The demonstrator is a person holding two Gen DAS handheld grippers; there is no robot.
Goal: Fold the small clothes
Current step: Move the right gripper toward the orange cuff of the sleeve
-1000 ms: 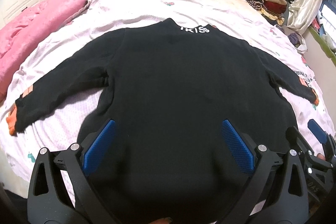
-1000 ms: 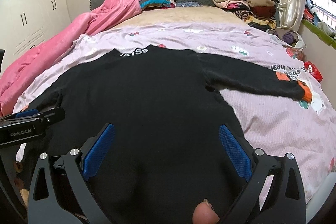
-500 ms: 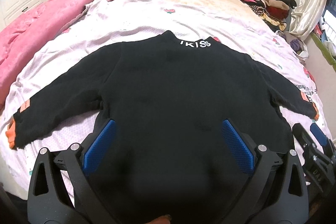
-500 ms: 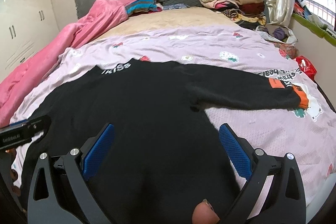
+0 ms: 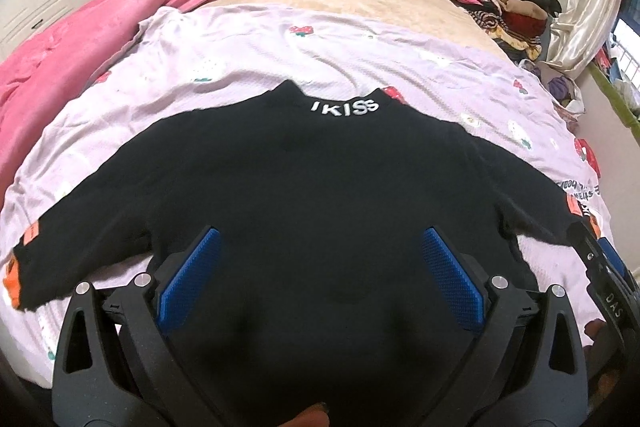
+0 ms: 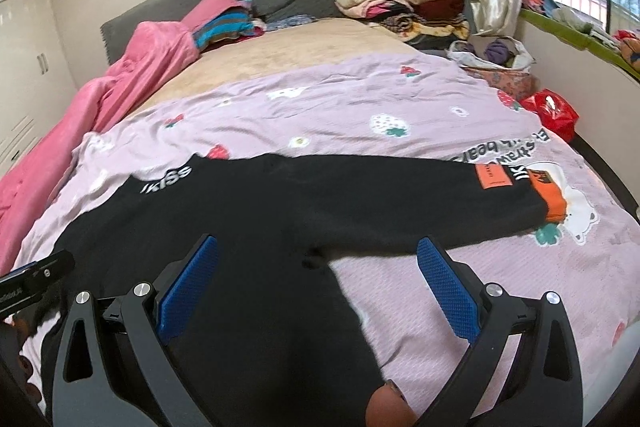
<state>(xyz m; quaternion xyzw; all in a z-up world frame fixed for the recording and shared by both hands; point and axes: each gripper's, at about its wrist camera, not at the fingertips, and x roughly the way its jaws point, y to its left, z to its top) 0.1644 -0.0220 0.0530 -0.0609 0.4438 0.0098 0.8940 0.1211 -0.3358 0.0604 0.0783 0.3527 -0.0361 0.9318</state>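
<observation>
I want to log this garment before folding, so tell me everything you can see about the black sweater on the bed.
The black sweater lies flat and unfolded on the lilac printed sheet, both sleeves spread out sideways. It looks like a soft, fuzzy knit. White letters reading IKISS mark the neckline, which points away from the cameras. Each sleeve ends in an orange cuff with an orange patch just above it. Both grippers hover open over its lower body; whether they touch it is unclear.

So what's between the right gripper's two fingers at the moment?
In the right wrist view, the open right gripper frames the black sweater's side edge and underarm, with bare lilac bedsheet beside it. Nothing is pinched.
</observation>
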